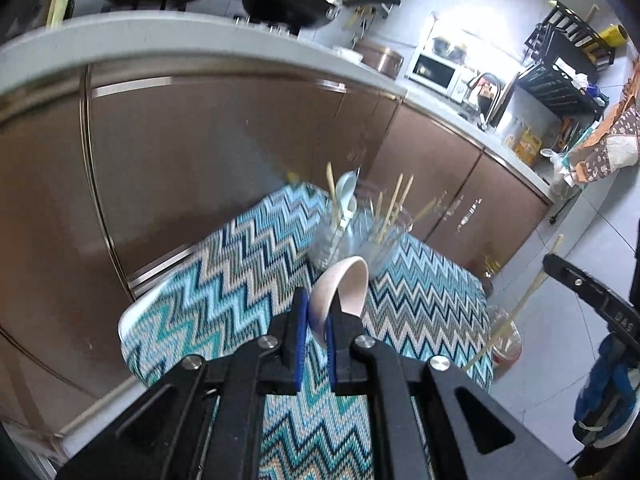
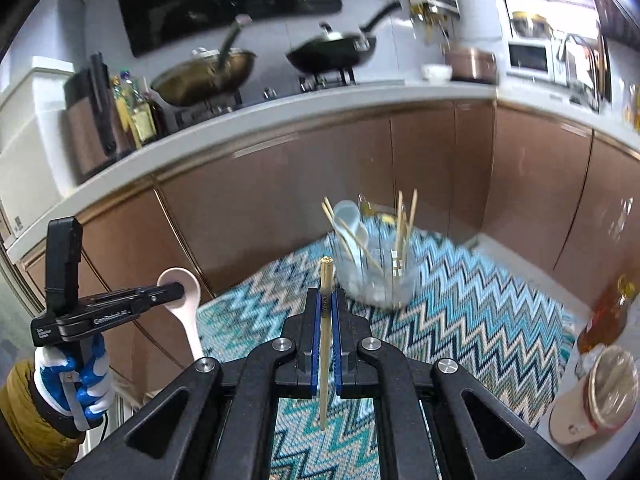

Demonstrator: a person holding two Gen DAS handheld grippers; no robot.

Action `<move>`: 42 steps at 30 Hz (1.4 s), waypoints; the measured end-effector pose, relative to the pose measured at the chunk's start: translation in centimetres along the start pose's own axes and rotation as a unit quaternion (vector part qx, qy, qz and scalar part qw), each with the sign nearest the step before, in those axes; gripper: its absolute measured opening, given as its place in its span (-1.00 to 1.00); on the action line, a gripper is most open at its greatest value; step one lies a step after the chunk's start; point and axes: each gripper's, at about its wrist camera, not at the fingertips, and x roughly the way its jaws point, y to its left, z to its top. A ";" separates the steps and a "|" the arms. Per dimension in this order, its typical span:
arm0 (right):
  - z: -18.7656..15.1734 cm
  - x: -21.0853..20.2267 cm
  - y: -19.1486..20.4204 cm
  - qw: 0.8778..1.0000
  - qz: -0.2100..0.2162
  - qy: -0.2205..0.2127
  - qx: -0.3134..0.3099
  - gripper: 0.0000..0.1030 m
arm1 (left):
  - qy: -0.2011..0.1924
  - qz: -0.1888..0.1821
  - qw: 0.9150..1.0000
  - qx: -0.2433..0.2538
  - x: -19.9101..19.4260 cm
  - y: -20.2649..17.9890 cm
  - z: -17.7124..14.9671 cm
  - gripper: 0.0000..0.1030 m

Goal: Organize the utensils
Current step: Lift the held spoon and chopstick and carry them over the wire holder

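In the left wrist view my left gripper point(image 1: 318, 308) is shut on a pale ceramic spoon point(image 1: 352, 284), bowl up, above a table with a zigzag cloth point(image 1: 224, 264). Behind it stand two clear glasses: one point(image 1: 332, 240) holds white spoons and a chopstick, the other point(image 1: 384, 244) holds chopsticks. My right gripper point(image 2: 327, 300) is shut on a bamboo chopstick point(image 2: 325, 340) that runs back between the pads. The glasses point(image 2: 376, 280) stand just beyond it. Each view shows the other gripper: the left gripper point(image 2: 172, 292) with the spoon point(image 2: 186, 312), and the right gripper point(image 1: 550, 264) with the chopstick point(image 1: 520, 308).
Brown cabinet fronts point(image 2: 320, 160) and a white counter with two woks point(image 2: 332, 52) rise behind the table. A lidded jar point(image 2: 608, 392) and an oil bottle point(image 2: 608, 316) stand at the right. A blue-and-white gloved hand point(image 2: 76, 380) holds the left gripper.
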 end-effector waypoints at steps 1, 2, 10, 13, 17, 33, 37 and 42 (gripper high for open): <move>0.6 -0.5 0.3 1.000 0.000 -0.009 -0.005 -0.90 | -0.010 0.005 1.000 0.004 -0.2 -0.4 0.9 -0.86; 1.2 -0.9 0.6 1.000 0.000 -0.019 -0.011 -0.90 | -0.018 0.009 1.000 0.006 -0.3 -0.7 1.6 -0.86; 5.9 -2.0 0.9 0.990 0.002 -0.134 -0.043 -0.90 | -0.109 0.045 0.993 0.010 1.7 -3.3 7.8 -0.86; 7.5 -1.2 0.3 0.984 -0.003 -0.173 -0.049 -0.90 | -0.145 0.066 0.987 0.017 3.2 -4.4 9.7 -0.86; 9.0 0.8 -1.2 0.976 -0.018 -0.209 -0.054 -0.90 | -0.177 0.076 0.981 0.020 5.9 -5.1 11.6 -0.86; 8.7 12.2 -6.3 0.980 -0.026 -0.192 -0.050 -0.90 | -0.194 0.100 0.974 0.055 18.2 -7.9 11.8 -0.86; 7.9 14.4 -6.7 0.983 -0.028 -0.174 -0.053 -0.90 | -0.187 0.091 0.976 0.062 20.2 -8.2 10.8 -0.85; 6.8 16.7 -7.5 0.987 -0.028 -0.147 -0.050 -0.90 | -0.167 0.083 0.980 0.067 22.4 -8.3 9.7 -0.85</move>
